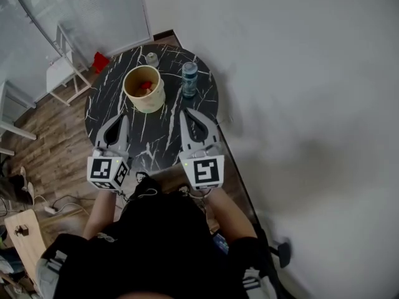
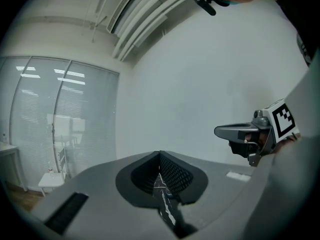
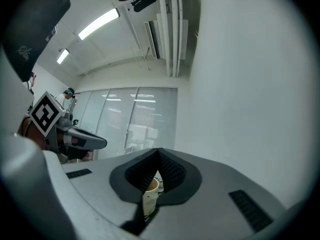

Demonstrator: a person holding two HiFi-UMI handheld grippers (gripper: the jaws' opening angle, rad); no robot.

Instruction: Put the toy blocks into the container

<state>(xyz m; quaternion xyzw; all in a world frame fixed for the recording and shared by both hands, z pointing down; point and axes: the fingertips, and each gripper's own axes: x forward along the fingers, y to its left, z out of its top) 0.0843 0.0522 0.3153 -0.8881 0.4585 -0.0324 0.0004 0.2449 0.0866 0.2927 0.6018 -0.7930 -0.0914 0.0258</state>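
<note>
A cream round container [image 1: 144,93] stands on the black marble table [image 1: 107,99], with red and orange toy blocks [image 1: 146,86] inside it. I see no loose blocks on the table. My left gripper [image 1: 122,118] hovers over the table's near left part, short of the container, shut and empty. To the right of it my right gripper [image 1: 187,113] is shut too, holding nothing. In the left gripper view the jaws of my left gripper [image 2: 160,155] meet at the tips. Through the narrow gap of my right gripper [image 3: 158,152] the container [image 3: 150,190] shows.
A clear water bottle [image 1: 189,78] with a blue label stands right of the container, and a small grey jar [image 1: 152,59] sits at the table's far edge. A white chair [image 1: 64,75] and a red object [image 1: 100,60] are on the wood floor to the left. A white wall runs along the right.
</note>
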